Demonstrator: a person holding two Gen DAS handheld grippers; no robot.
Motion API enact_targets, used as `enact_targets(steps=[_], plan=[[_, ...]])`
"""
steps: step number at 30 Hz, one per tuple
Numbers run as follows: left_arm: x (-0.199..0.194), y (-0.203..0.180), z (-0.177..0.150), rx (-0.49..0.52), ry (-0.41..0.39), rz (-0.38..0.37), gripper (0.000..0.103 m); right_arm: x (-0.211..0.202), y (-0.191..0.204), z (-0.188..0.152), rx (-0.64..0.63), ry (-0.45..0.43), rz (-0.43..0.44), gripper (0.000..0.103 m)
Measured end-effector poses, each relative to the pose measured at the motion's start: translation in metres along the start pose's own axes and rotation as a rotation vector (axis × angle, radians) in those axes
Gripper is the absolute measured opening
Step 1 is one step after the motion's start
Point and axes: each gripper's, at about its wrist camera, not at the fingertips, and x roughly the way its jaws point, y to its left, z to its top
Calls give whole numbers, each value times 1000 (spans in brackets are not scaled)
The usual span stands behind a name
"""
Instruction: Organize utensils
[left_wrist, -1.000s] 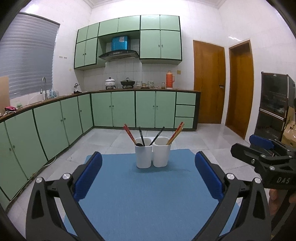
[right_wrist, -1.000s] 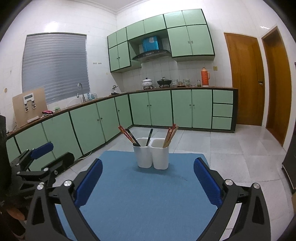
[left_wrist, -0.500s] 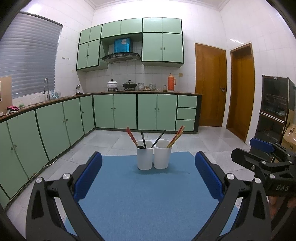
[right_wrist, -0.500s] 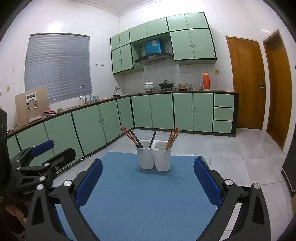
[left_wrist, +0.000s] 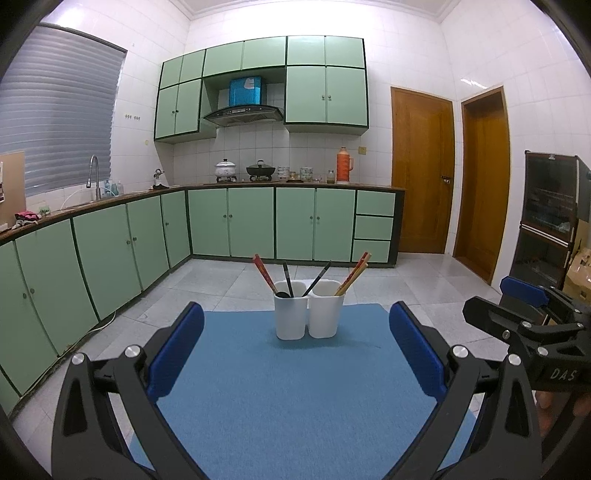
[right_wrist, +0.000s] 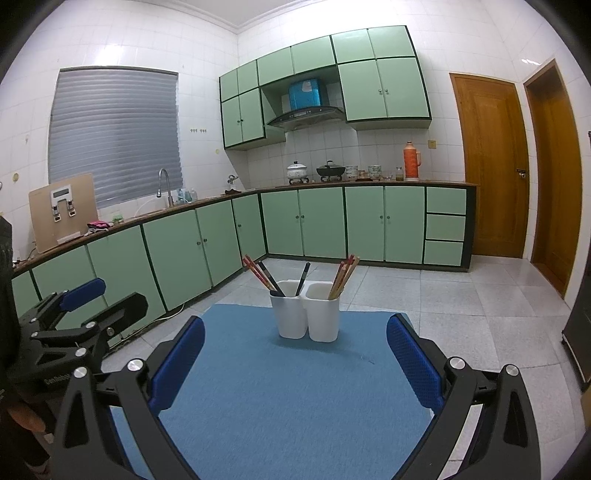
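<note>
Left wrist view: both my grippers hover over the blue mat, jaws spread wide and holding nothing.

I see two white cups (left_wrist: 308, 314) standing upright and touching side by side near the far edge of the blue mat (left_wrist: 295, 398) on the counter. Red chopsticks (left_wrist: 264, 273) and two dark-handled utensils (left_wrist: 287, 282) lean in the cup on the left; what look like wooden chopsticks (left_wrist: 354, 272) lean in the cup on the right, though I cannot make out their tips. My left gripper (left_wrist: 295, 354) points straight at the cups, well short of them. My right gripper (right_wrist: 295, 356) does the same from the right wrist view, where the left one shows at the left edge. Green cabinets (left_wrist: 251, 221) line the kitchen behind.
</note>
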Motion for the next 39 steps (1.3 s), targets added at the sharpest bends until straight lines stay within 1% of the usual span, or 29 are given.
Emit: enact_targets(steps=[39], plan=[[-8, 1, 8, 7, -13, 8, 97, -2, -1, 3, -4, -7, 4, 97]])
